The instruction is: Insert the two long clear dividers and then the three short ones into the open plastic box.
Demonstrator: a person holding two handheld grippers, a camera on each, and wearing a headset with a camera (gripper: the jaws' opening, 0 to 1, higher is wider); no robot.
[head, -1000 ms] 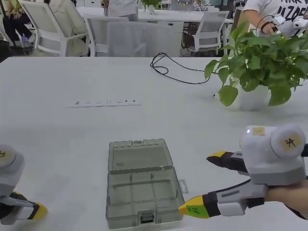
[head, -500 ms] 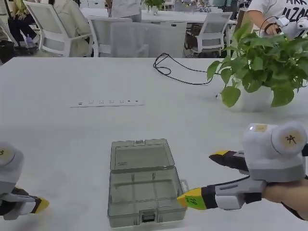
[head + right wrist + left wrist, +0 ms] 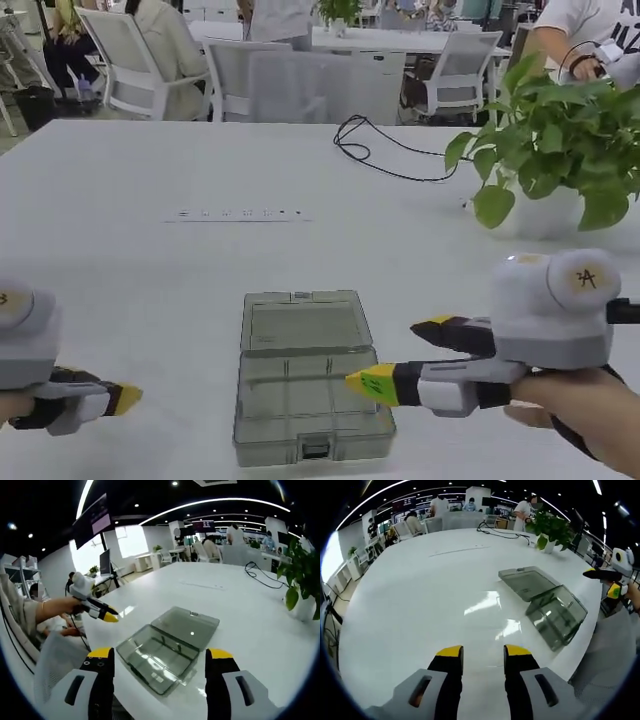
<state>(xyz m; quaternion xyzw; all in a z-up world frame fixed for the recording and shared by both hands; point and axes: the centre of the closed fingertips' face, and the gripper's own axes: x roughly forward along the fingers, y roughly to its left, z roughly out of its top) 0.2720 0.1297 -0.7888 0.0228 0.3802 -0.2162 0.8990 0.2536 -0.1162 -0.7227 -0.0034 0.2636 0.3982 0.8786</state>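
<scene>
A smoky clear plastic box (image 3: 312, 408) lies open near the table's front edge, its lid (image 3: 305, 326) flat behind it. Faint lines cross its inside; I cannot tell whether they are dividers. My right gripper (image 3: 400, 352) is open on the box's right side, its lower yellow fingertip (image 3: 370, 383) over the right wall. The right gripper view looks between wide-apart jaws (image 3: 160, 653) down onto the box (image 3: 150, 665). My left gripper (image 3: 112, 398) hovers left of the box, well apart from it. Its jaws (image 3: 483, 652) stand open with bare table between them and the box (image 3: 555, 614) off to the right.
A potted plant (image 3: 560, 150) stands at the back right, a black cable (image 3: 385, 150) loops behind it, and a white power strip (image 3: 235, 213) lies mid-table. White chairs (image 3: 255, 80) and seated people are beyond the far edge. The table's near edge (image 3: 580, 650) runs close to the box.
The right gripper has slid left, bringing its lower fingertip over the box's right wall. The left gripper has come a little closer to the box. The head camera has shifted.
</scene>
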